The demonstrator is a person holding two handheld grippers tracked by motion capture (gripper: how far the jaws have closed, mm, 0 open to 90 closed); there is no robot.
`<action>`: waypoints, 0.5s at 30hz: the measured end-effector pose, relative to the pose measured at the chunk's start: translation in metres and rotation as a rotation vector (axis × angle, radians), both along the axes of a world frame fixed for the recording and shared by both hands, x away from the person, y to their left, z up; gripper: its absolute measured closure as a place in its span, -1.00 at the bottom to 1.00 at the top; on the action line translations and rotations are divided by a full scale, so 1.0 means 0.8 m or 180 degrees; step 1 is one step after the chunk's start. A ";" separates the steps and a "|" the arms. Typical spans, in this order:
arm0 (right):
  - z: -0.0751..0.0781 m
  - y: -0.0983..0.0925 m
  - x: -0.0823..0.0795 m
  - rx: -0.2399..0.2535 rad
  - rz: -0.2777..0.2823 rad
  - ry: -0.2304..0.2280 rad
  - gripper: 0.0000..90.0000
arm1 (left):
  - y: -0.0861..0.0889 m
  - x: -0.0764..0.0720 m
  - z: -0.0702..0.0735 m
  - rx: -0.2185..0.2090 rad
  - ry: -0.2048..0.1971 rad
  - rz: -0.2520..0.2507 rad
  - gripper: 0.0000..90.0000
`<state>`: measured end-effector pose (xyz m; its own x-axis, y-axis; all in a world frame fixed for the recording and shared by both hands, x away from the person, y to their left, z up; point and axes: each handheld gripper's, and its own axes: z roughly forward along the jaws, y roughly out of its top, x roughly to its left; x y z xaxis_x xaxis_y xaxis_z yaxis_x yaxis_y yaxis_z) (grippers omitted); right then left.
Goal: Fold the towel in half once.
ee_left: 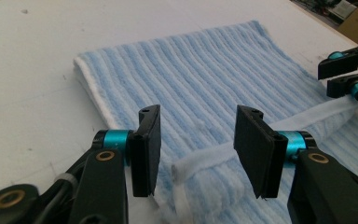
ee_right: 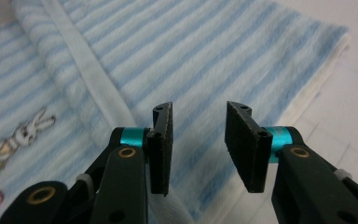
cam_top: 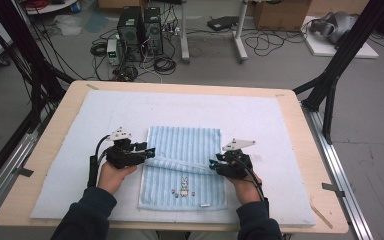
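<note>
Pale-blue striped terry makes up the rectangular towel [cam_top: 182,167] laid flat on the white padded mat [cam_top: 80,150] that covers the light wooden counter [cam_top: 300,145], near the counter's near edge and between the two hands. The towel's far part has been folded toward the person, so that a white hemmed edge [cam_top: 182,164] is seen running crosswise from one gripper to the other; the towel's long axis runs from the near edge away from the person, with the stripes along it. A small rabbit picture [cam_top: 184,183] is carried on the near part.

The left gripper [cam_top: 149,151] is held low at the towel's left edge, pointed inward to the right, the forearm coming up from the bottom. Its black fingers [ee_left: 147,149] are parted about halfway, the white hem lying between them, apparently untouched. The right gripper [cam_top: 214,163] is held at the right edge, pointed inward to the left. Its fingers [ee_right: 161,147] are parted over the folded layer, and nothing is clamped.
</note>
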<state>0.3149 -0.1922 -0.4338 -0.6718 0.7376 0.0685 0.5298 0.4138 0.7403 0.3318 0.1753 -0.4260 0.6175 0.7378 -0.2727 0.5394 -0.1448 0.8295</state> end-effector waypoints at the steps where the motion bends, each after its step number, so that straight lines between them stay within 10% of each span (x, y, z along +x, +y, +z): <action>1: -0.002 -0.001 -0.005 -0.0043 0.0013 -0.0020 0.38 | 0.000 -0.002 0.001 0.0005 0.0016 0.0000 0.06; 10: -0.012 -0.016 -0.050 -0.0275 0.0108 -0.0232 0.37 | 0.013 -0.023 -0.002 -0.0115 -0.0044 0.0110 -0.07; 15: -0.003 -0.025 -0.068 -0.0138 0.0023 -0.0365 0.26 | 0.018 -0.034 -0.003 -0.0183 -0.0070 0.0144 -0.11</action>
<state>0.2605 -0.2120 -0.4362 -0.6787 0.7332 -0.0411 0.4395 0.4503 0.7772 0.3045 0.1895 -0.4285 0.5901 0.7486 -0.3022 0.5259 -0.0725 0.8474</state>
